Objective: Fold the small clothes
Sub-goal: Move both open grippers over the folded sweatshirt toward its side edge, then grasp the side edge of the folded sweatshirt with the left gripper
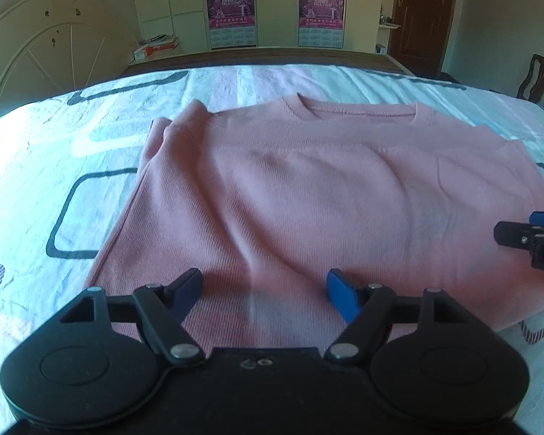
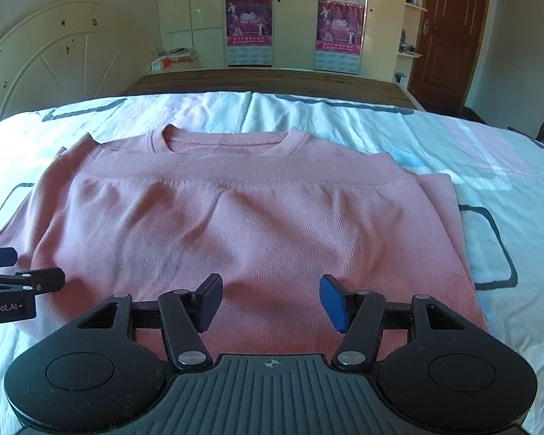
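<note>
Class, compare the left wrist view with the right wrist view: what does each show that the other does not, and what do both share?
Only the left wrist view shows the pink top's bunched left sleeve and the right claw entering from the right edge. Only the right wrist view shows the folded-up hem band lying straight across below the collar, and the left claw with white lettering on it. Both show the pink knitted top spread on the patterned bedsheet, with both claws open above its near edge.

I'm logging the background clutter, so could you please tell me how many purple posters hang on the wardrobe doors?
2 in full view: the left poster and the right poster, each on a wardrobe door. Above both, further poster edges are cropped, so more may be hidden.
</note>
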Available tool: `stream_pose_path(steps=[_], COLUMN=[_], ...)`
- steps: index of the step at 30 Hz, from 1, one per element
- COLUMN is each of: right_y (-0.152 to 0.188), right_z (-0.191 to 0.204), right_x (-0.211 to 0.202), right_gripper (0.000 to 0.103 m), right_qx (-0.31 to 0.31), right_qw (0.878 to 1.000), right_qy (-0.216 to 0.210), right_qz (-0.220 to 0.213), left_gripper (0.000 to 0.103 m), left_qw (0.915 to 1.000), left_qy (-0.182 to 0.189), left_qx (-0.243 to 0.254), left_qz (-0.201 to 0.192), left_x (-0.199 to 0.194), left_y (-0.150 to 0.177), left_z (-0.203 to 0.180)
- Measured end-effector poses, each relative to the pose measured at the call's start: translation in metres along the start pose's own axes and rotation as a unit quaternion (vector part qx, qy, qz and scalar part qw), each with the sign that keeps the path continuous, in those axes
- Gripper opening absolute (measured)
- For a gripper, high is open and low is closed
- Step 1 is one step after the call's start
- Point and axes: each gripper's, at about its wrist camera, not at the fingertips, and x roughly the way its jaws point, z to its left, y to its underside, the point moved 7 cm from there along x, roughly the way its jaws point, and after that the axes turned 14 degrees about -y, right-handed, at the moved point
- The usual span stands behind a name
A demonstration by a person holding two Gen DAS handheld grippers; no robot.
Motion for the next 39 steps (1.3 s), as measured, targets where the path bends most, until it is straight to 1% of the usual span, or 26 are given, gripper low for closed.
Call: stream_pose_path(steps=[2,5,7,10,16,19,22,23,25,28,30,36,39], right_y=[0.006,0.014,0.019,0.023,0.013,0.006,0.001,0.001,-0.001,-0.001,-0.002,-0.005,-0.009], right_z=[-0.006,-0.013,-0.016,-0.018,-0.005,0.006,0.016,0.018,0.024,0.033,0.036,0.042,0.04], right_x=[0.0,0.0,0.0,-0.005,-0.018,-0.021,-0.019,-0.018,-0.015,-0.01,-0.005,0.004,0.011], right_gripper=[0.059,0.059,0.059,0.059,0.059,0.059,0.06,0.068,0.077,0.077,0.077,0.077,0.077], right_qx=[0.007,0.011,0.012,0.02,0.006,-0.007,-0.006,-0.008,-0.013,-0.021,-0.024,-0.035,-0.037], right_qw=[1.0,1.0,1.0,0.999,1.0,1.0,1.0,0.999,0.999,0.999,0.998,0.998,0.998], right_qy=[0.006,0.016,0.019,0.02,0.007,-0.003,-0.021,-0.026,-0.032,-0.042,-0.049,-0.057,-0.056], right_qz=[0.005,0.012,0.016,0.015,-0.007,-0.015,-0.02,-0.02,-0.022,-0.02,-0.017,-0.012,-0.011], left_gripper=[0.077,0.079,0.079,0.078,0.078,0.078,0.078,0.078,0.078,0.075,0.074,0.075,0.075], left_qw=[0.9999,0.9998,0.9999,0.9996,0.9987,0.9971,0.9908,0.9886,0.9858,0.9817,0.9768,0.9648,0.9542], left_qy=[0.001,0.001,0.0,0.005,0.018,0.023,0.041,0.046,0.045,0.052,0.063,0.087,0.105], left_qx=[-0.008,-0.016,-0.013,-0.023,-0.041,-0.062,-0.109,-0.122,-0.137,-0.153,-0.175,-0.231,-0.268], left_qz=[0.009,0.01,0.01,0.016,0.023,0.039,0.068,0.076,0.087,0.101,0.106,0.09,0.081], left_x=[0.007,0.008,0.006,0.002,-0.015,-0.021,-0.025,-0.025,-0.025,-0.021,-0.017,-0.005,0.004], left_y=[0.006,0.01,0.01,0.011,0.015,0.02,0.032,0.036,0.045,0.053,0.055,0.047,0.04], left_z=[0.007,0.013,0.014,0.019,0.032,0.043,0.057,0.06,0.065,0.067,0.068,0.07,0.073])
